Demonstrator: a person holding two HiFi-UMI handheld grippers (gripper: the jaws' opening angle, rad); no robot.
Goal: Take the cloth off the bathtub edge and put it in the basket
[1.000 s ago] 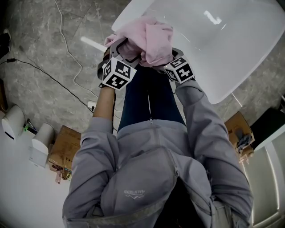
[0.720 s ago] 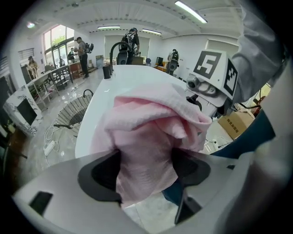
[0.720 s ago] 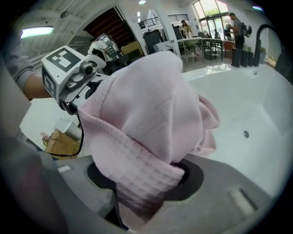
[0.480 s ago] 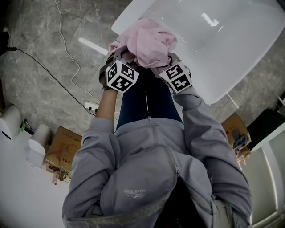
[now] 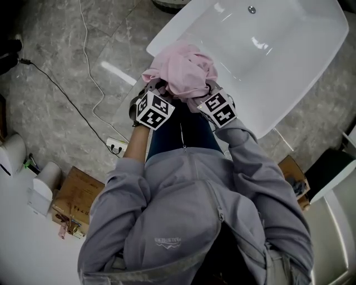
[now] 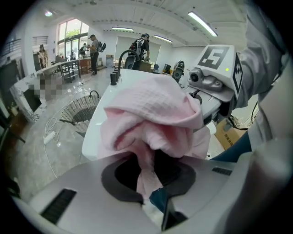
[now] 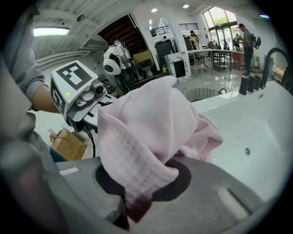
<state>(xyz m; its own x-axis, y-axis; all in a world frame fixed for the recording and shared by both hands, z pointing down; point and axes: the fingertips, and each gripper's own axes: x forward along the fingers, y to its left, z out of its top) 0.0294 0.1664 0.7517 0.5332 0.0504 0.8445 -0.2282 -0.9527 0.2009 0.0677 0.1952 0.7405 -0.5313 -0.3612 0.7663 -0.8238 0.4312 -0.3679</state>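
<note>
**Cloth (image 5: 181, 69) clamped from both sides over bathtub (image 5: 289, 50) corner**

At far left, a cardboard box (image 5: 78, 195) sits on the grey marble floor (image 5: 50, 55). A black cable (image 5: 61, 92) runs across the tiles toward a white power strip (image 5: 115, 146).

Next comes the left gripper (image 5: 156, 89). Its jaws have just been closing and are now clenched on a fold of the pink cloth. The left gripper view shows a narrow strip of fabric squeezed between the pads, with the rest billowing above them.

The cloth is a bunched heap between the two grippers, above the near corner of the white bathtub's rim. Whether its underside touches the rim cannot be told.

On the other side of the cloth is the right gripper (image 5: 206, 93). Its jaws have also just been closing and now pinch a waffle-textured fold, which the right gripper view shows drawn down into the gap.

Further right the tub's basin opens out, with its drain (image 5: 252, 9) near the top. In the left gripper view a wicker basket (image 6: 78, 112) stands on the floor beside the tub, well apart from the cloth. A second box (image 5: 292, 172) lies on the floor at lower right.
</note>
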